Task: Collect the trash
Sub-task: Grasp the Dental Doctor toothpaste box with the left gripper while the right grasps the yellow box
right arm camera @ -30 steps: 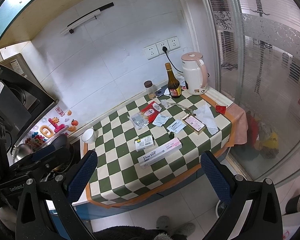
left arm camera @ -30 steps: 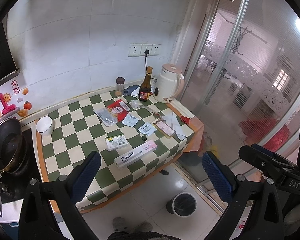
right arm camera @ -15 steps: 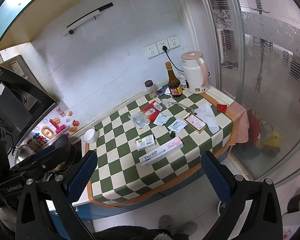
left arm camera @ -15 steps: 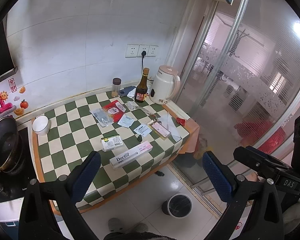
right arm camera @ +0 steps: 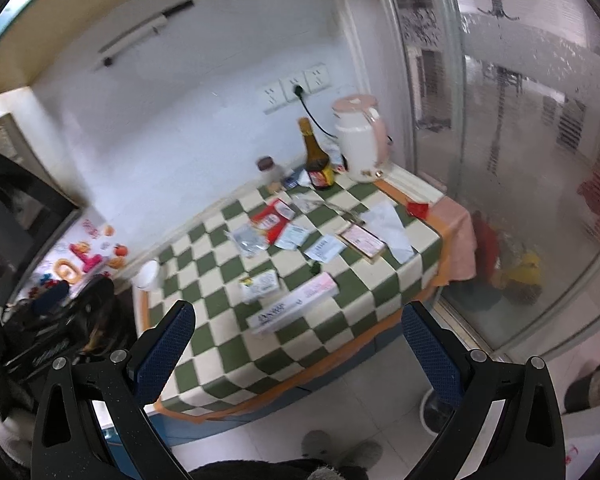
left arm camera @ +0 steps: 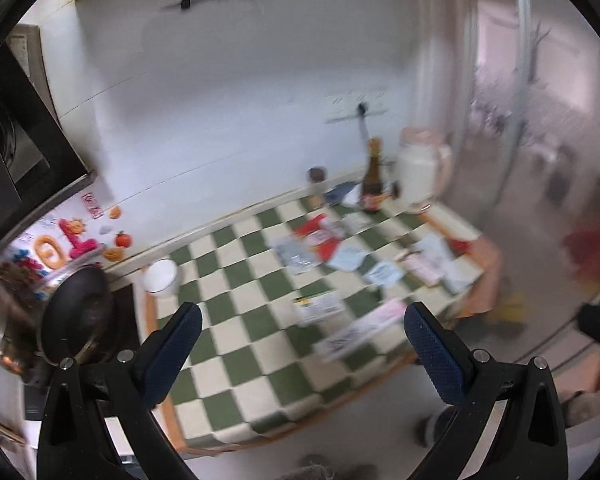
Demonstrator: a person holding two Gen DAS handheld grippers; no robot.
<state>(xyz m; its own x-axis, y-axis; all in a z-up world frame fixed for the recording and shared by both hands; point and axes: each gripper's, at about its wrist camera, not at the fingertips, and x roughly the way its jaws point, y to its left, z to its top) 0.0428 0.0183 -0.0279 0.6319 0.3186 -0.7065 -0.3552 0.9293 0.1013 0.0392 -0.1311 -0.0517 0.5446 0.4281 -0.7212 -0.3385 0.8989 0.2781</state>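
Both views have swung left and blurred since a moment ago. The left gripper (left arm camera: 302,344) and right gripper (right arm camera: 298,340) stay wide open and empty, above the floor near the checkered counter (right arm camera: 228,344), where scattered wrappers (right arm camera: 272,220) lie untouched.

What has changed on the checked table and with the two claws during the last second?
Only the cameras moved. The left claw swung toward the stove side, so the pan shows larger and the floor bin has left its view; the right claw came somewhat nearer the table. Both claws stayed open and empty. The long white box, the packets, bottle and kettle lie as before.
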